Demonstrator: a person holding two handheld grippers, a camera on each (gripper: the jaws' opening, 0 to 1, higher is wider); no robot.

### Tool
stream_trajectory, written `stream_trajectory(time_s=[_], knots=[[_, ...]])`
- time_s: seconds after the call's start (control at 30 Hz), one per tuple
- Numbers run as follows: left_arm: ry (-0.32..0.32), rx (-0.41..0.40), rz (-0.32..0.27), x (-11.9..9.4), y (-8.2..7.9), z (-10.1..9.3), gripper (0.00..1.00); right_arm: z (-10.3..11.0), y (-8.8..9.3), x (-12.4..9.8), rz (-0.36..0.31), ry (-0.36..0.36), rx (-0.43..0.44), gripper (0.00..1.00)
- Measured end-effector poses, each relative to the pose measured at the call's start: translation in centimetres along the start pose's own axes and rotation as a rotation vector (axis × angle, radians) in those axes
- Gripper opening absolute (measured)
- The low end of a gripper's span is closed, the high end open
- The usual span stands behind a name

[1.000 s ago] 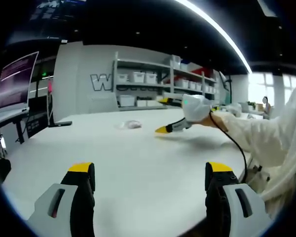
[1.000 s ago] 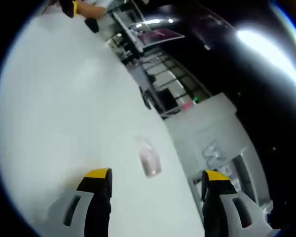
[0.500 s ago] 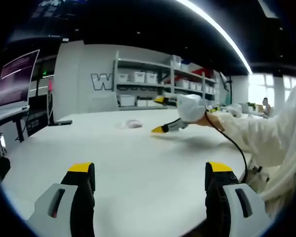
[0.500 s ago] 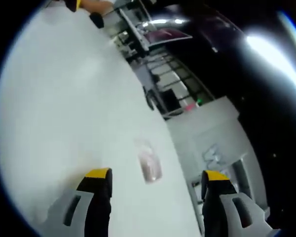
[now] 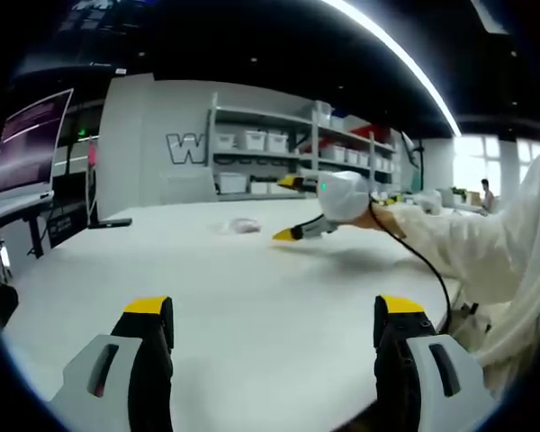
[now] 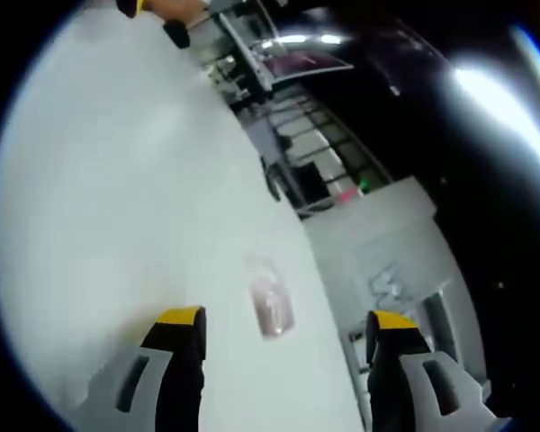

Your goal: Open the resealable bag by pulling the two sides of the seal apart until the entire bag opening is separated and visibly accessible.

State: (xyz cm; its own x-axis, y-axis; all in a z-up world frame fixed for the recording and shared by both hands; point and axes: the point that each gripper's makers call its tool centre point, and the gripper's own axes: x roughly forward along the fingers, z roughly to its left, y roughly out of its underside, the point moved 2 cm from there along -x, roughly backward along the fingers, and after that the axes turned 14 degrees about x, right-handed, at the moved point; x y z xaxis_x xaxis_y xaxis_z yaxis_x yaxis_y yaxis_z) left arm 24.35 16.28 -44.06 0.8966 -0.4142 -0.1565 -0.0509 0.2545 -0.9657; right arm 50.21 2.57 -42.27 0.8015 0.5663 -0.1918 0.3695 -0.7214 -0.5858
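The right gripper (image 6: 279,324), jaws spread, hovers with the resealable bag (image 6: 270,304) at its 12 o'clock. Left gripper (image 5: 274,315) spread too. The bag lies flat, translucent, on the white table (image 5: 252,297).

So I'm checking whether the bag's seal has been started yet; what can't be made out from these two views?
- Resealable bag, right gripper view: blurred, so whether the seal is shut or parted can't be read.
- Same bag, left gripper view: too small and far across the table to show its opening or contents.
- Right hand-held gripper, left gripper view: its far side is hidden behind its own body.
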Motion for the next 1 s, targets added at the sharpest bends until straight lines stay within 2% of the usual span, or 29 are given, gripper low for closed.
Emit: stream_trajectory(time_s=[0.33, 0.73, 1.0], knots=[[-0.003, -0.006, 0.000, -0.1, 0.2, 0.4, 0.91, -0.1, 0.2, 1.1, 0.014, -0.002, 0.019, 0.72], [-0.003, -0.015, 0.001, -0.1, 0.7, 0.9, 0.91, 0.2, -0.4, 2.5, 0.018, -0.010, -0.018, 0.71], [-0.009, -0.021, 0.000, -0.2, 0.8, 1.2, 0.91, 0.3, -0.1, 3.7, 0.030, -0.015, -0.018, 0.70]])
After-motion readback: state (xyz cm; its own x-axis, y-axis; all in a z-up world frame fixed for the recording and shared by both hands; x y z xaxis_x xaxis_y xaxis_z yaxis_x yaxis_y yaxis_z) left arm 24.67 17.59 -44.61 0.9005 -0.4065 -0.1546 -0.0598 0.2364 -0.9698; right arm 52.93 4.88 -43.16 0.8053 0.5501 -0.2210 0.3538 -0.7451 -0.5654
